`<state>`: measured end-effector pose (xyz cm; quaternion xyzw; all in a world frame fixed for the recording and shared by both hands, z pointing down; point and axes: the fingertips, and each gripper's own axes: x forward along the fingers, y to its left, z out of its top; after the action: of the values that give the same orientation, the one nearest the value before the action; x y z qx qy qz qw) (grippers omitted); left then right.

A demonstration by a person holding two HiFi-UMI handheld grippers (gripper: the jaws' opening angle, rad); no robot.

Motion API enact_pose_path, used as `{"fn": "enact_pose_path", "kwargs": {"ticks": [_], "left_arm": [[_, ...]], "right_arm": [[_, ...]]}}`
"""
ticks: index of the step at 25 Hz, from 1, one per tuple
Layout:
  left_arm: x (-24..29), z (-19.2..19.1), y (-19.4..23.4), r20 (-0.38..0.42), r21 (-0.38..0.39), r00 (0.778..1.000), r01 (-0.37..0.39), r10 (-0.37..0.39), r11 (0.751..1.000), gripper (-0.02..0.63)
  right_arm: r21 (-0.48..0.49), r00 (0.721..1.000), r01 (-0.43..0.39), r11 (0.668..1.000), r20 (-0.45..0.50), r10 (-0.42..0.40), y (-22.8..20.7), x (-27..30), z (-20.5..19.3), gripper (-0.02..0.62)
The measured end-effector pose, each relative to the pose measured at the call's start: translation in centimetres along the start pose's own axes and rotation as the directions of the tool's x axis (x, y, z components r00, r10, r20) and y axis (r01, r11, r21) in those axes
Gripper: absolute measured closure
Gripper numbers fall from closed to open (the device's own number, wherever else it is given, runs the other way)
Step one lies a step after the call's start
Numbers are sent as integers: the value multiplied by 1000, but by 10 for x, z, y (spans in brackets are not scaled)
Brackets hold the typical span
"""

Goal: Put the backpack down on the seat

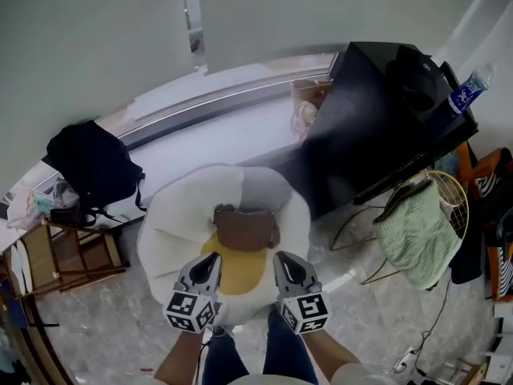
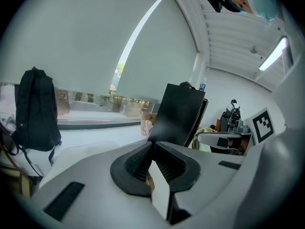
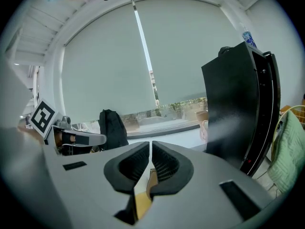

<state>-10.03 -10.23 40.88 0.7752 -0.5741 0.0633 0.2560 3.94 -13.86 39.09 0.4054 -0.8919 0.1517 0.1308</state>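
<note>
A black backpack (image 1: 92, 163) stands upright at the left, on a wooden rack by the window ledge; it also shows in the left gripper view (image 2: 35, 109) and the right gripper view (image 3: 112, 125). A round white seat (image 1: 176, 223) with a yellow cushion (image 1: 240, 273) fills the middle. A small brown bag (image 1: 245, 227) lies on it. My left gripper (image 1: 213, 260) (image 2: 153, 144) and right gripper (image 1: 282, 260) (image 3: 150, 144) hover side by side over the seat's near edge, just short of the brown bag. Both are shut with nothing between the jaws.
A big black panel (image 1: 377, 119) leans at the right, with a water bottle (image 1: 467, 93) on top. A green towel (image 1: 417, 227) hangs over a wire rack. A wooden rack (image 1: 72, 255) stands at the left, and a paper bag (image 1: 309, 103) sits on the ledge.
</note>
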Motion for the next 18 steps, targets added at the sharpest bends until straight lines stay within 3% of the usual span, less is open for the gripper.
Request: {"fn": "enact_pose_path", "kwargs": {"ticks": [18], "left_arm": [[-57,46,-50,48,35,996,71,-73,997,557]], "right_arm": [[-11,999,-32,999,41,32,28,-54,52,554]]}}
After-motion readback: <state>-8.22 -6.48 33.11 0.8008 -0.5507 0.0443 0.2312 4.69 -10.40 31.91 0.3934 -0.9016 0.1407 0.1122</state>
